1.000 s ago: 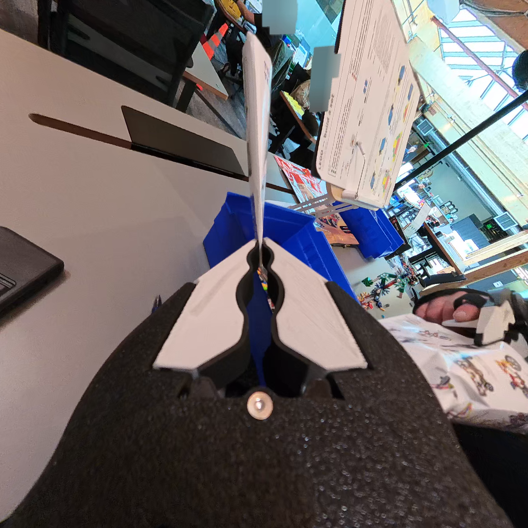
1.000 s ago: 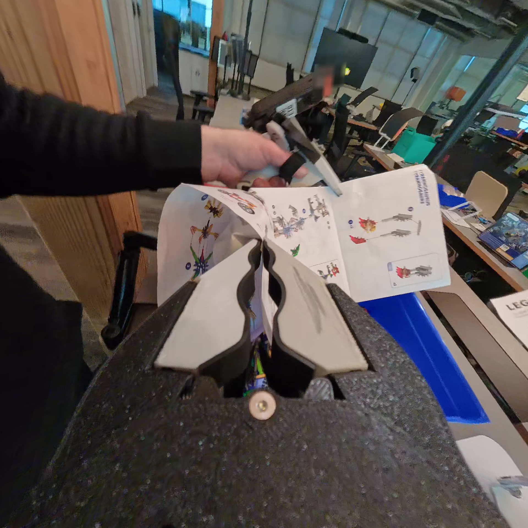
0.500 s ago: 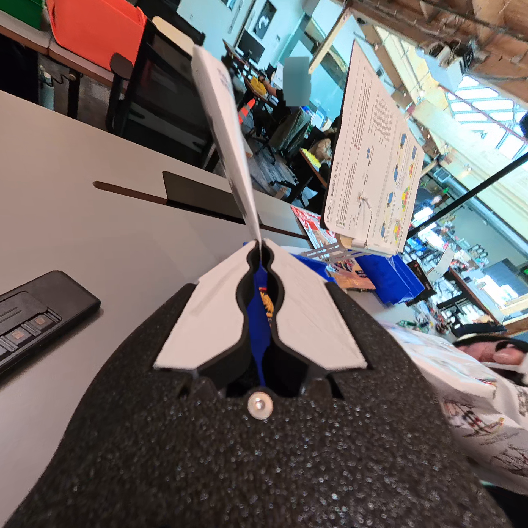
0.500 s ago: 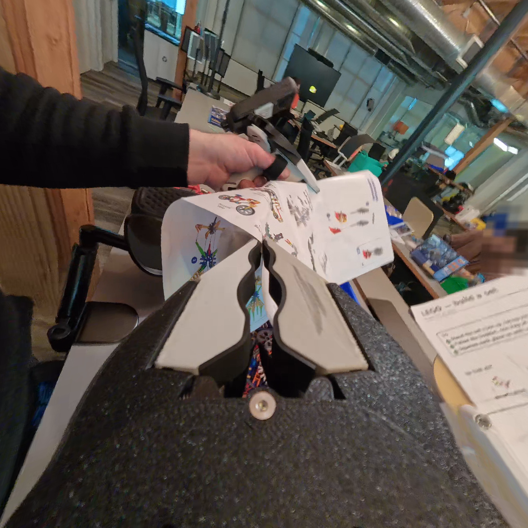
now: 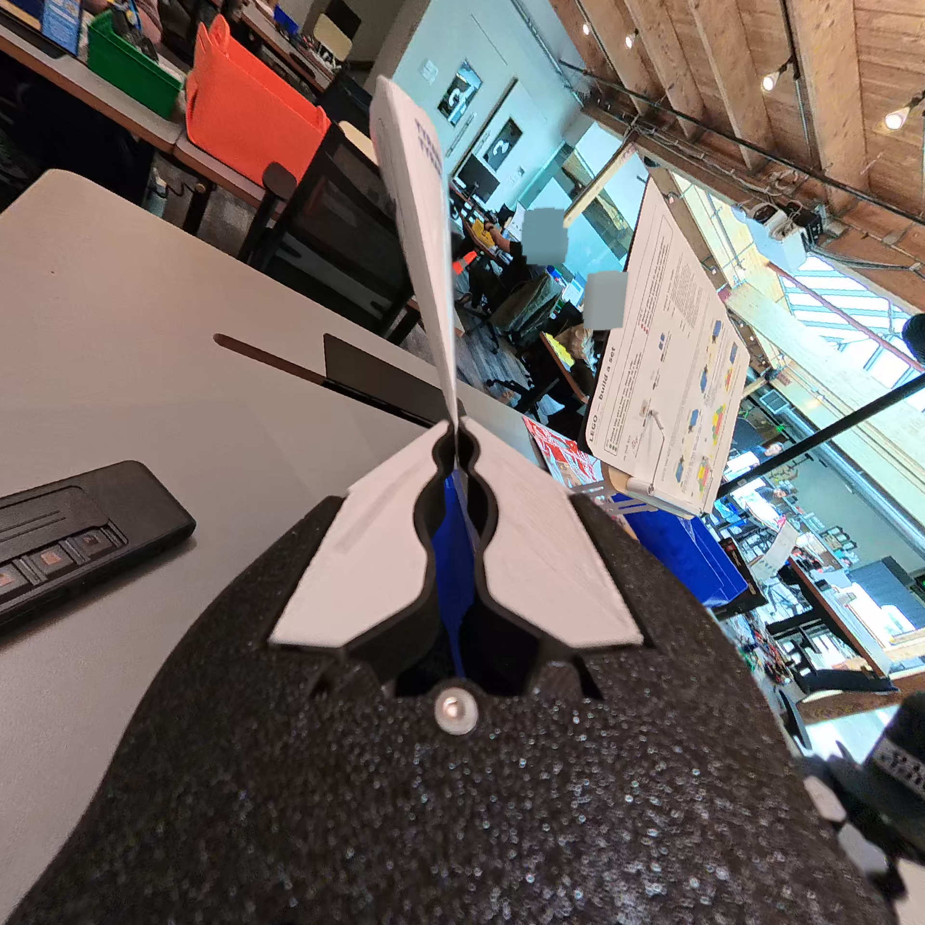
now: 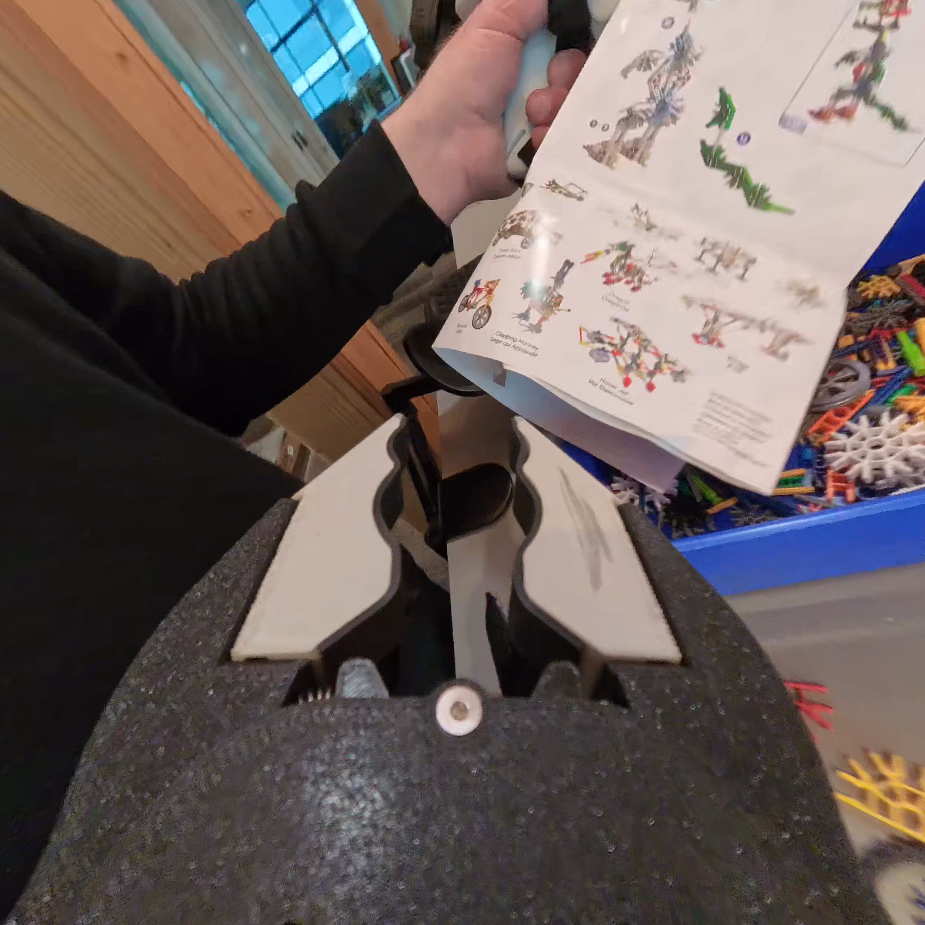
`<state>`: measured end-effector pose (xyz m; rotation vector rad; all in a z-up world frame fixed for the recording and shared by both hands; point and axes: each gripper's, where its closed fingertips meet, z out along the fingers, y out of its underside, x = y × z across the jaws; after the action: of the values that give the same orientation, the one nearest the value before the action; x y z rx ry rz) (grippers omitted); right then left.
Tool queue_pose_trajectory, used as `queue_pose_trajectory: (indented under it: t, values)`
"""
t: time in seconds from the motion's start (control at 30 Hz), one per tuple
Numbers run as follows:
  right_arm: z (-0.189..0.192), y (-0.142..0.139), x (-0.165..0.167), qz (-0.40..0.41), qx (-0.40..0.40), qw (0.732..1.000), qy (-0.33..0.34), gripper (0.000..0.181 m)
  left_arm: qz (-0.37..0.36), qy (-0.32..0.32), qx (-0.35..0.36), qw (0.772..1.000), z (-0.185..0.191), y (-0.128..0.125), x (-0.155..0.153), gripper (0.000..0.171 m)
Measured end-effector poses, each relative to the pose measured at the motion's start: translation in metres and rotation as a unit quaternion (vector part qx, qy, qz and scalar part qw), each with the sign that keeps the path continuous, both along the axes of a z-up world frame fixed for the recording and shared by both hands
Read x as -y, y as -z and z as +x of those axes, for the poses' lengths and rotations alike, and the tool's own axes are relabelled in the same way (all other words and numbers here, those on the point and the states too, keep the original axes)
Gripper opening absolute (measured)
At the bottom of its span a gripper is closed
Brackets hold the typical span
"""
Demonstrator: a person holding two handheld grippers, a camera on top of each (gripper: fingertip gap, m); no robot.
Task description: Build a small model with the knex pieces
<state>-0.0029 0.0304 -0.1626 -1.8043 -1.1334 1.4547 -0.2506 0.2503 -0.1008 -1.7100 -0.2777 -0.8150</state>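
Our left gripper (image 5: 456, 430) is pinched tight on the edge of the folded instruction sheet (image 6: 650, 240), hanging over the blue bin (image 6: 801, 545). Right gripper (image 6: 458, 435) is spread apart, holding nothing. With one thin pinch, we reckon the paper could slip or tear
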Motion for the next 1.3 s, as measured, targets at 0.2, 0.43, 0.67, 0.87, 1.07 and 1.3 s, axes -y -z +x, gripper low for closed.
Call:
queue_pose_trajectory:
  t: [0.2,0.43,0.67,0.87,1.07,1.3]
  values:
    - [-0.034,0.023,0.003,-0.061,-0.018,0.997,0.037,0.08,0.007,-0.021,0.005,1.0,0.001,-0.002,-0.004,0.0]
    - [-0.053,0.012,-0.019,-0.037,-0.044,0.992,0.112,0.097,0.006,-0.036,0.018,0.999,-0.002,-0.001,0.002,0.0]
    - [-0.064,0.02,-0.013,0.001,-0.018,0.994,0.112,0.103,0.004,-0.057,0.037,0.998,-0.012,-0.001,0.009,0.0]
    - [-0.074,0.049,-0.007,0.006,0.029,0.994,0.109,0.107,0.002,-0.06,0.043,0.997,-0.012,0.001,0.014,0.0]
    - [-0.083,0.049,-0.014,-0.006,0.002,0.99,0.143,0.121,-0.001,-0.054,0.04,0.998,-0.01,0.004,0.019,0.0]
    - [-0.101,0.029,-0.016,-0.027,-0.067,0.989,0.126,0.052,0.001,-0.052,0.039,0.998,-0.006,0.005,0.025,0.0]
